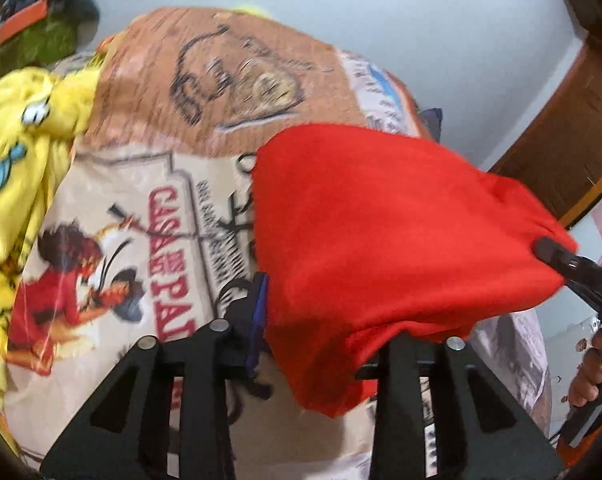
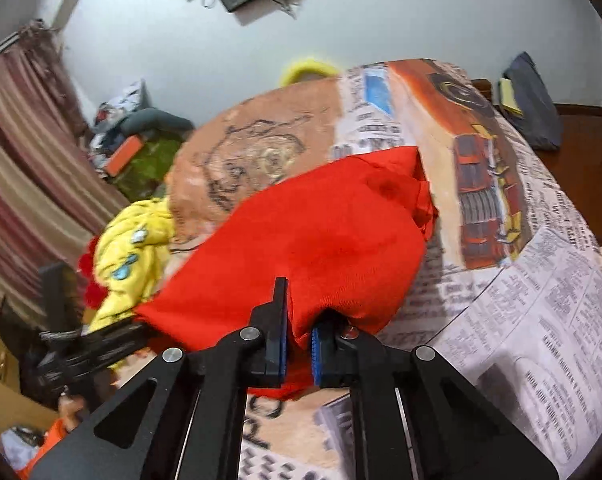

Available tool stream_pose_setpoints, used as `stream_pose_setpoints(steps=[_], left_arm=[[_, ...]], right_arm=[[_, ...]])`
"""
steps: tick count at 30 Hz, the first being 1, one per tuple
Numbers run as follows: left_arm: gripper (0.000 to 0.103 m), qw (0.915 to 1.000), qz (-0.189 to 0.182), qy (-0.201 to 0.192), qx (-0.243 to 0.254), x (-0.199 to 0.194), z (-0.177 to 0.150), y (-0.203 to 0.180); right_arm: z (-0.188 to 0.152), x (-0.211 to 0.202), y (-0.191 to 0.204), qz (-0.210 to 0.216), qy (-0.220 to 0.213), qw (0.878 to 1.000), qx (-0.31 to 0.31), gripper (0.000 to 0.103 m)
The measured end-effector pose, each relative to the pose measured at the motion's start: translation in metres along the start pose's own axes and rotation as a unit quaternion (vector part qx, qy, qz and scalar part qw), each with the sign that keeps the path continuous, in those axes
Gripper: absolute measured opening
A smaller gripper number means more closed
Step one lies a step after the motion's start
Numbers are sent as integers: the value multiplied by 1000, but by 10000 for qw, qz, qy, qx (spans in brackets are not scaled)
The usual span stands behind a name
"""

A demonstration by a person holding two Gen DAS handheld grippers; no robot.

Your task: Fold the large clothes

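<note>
Red garment (image 2: 301, 236) is stretching sideways above the bed (image 2: 541, 320) between the right gripper (image 2: 299, 344) and left gripper (image 1: 321, 344), both jaws pinching its near edge.

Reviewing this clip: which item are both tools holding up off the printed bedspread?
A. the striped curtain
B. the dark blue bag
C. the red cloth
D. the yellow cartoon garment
C: the red cloth is pinched in the right tool and the left tool, sagging between them above the printed bedspread.
</note>
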State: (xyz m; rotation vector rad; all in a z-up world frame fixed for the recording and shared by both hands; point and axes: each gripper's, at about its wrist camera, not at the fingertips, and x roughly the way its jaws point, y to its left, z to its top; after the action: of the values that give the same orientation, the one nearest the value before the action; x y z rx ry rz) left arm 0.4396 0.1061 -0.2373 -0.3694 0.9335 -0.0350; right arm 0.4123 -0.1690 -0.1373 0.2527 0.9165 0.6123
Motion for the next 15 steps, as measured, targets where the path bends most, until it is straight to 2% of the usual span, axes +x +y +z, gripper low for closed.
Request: stream_pose_setpoints(steps=[3, 7, 10, 15], left_arm=[[41, 9999, 76, 100, -44, -1, -14, 10], [50, 9993, 310, 100, 178, -7, -31, 13], [51, 9968, 682, 142, 392, -9, -42, 19], [60, 9960, 753, 344, 349, -7, -54, 39]], right_arm=[[-18, 10, 1, -108, 205, 9997, -127, 7], [-39, 31, -12, -318, 549, 9980, -14, 7], [-50, 40, -22, -410, 740, 9964, 87, 7], [-57, 41, -26, -518, 967, 9940, -6, 9]])
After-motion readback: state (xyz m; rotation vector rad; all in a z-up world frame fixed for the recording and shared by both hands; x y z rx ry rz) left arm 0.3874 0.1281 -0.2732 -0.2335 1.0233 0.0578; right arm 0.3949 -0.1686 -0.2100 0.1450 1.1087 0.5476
